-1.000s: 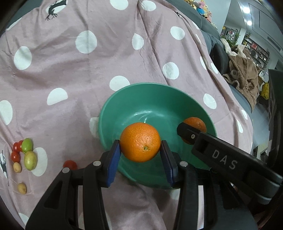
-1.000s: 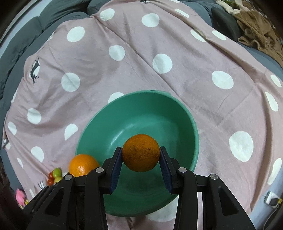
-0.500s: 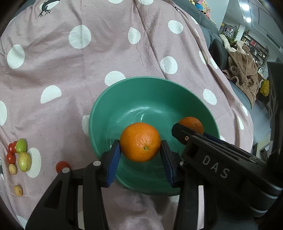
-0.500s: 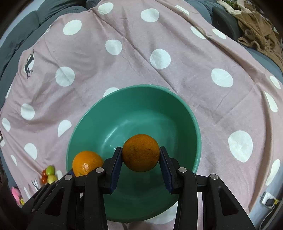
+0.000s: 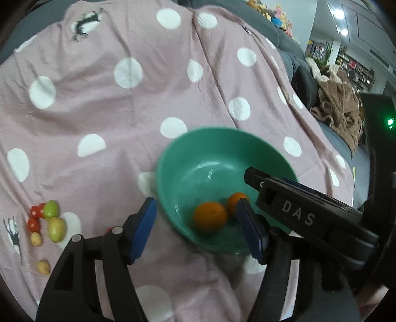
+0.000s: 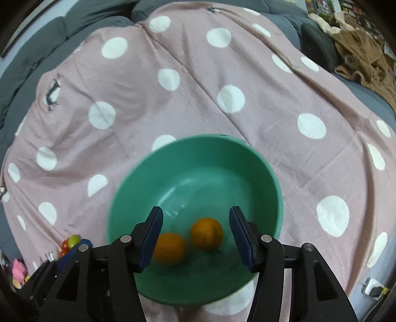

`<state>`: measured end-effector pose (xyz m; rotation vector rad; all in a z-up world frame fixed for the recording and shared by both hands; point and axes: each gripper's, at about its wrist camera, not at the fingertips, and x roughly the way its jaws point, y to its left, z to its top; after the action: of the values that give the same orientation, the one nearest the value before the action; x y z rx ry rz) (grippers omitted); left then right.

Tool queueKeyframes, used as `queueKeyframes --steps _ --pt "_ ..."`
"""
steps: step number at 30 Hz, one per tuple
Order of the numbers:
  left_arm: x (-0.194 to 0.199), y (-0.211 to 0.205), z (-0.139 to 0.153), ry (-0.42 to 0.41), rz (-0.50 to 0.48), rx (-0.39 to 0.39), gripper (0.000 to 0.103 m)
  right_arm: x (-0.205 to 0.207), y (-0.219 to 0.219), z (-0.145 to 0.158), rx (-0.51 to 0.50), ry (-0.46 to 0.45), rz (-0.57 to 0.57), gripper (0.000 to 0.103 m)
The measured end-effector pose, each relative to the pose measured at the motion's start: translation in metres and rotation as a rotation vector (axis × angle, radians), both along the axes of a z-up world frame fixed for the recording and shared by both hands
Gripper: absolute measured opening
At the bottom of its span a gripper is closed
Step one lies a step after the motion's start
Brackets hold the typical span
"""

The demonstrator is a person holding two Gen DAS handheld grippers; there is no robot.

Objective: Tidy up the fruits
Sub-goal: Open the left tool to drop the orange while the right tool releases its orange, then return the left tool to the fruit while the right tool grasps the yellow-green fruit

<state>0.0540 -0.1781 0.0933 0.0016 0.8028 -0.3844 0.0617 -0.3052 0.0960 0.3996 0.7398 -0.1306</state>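
Resting side by side inside a green bowl (image 6: 259, 168), two oranges lie low against its near wall, one (image 6: 206, 234) slightly farther in and the other (image 6: 169, 249) closer to the rim, both a little blurred. The bowl sits on a pink cloth with white polka dots (image 6: 222, 99) draped over a grey sofa (image 6: 74, 22).

Above the near edge of the bowl, the right gripper (image 6: 195, 232) hangs with its blue-padded jaws spread wide and nothing between them; the oranges show through the gap, below the pads. The left gripper (image 5: 198, 228) is in the same condition, jaws spread apart and empty, one pad outside the bowl's left wall and the other over its near right side. Seen from the left wrist, the black body of the right gripper, lettered "DAS", reaches in across the bowl's right rim, close beside the left one.

Off to the left on the cloth, well apart from the bowl, a cluster of small fruits (image 5: 47, 223) lies together: red cherry tomatoes, green-yellow pieces and a few small tan ones. At the far right, a brown blanket (image 5: 339, 109) is heaped on the sofa.
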Motion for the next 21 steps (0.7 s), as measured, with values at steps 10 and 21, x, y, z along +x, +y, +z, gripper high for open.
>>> queueKeyframes --steps 10,21 --pt "-0.016 0.107 0.017 0.007 0.253 0.0 0.069 0.001 0.038 0.015 -0.037 -0.032 0.108 0.057" --pt "-0.023 0.213 -0.008 0.053 0.501 -0.053 0.067 0.005 0.106 0.014 -0.031 -0.03 0.328 0.057"
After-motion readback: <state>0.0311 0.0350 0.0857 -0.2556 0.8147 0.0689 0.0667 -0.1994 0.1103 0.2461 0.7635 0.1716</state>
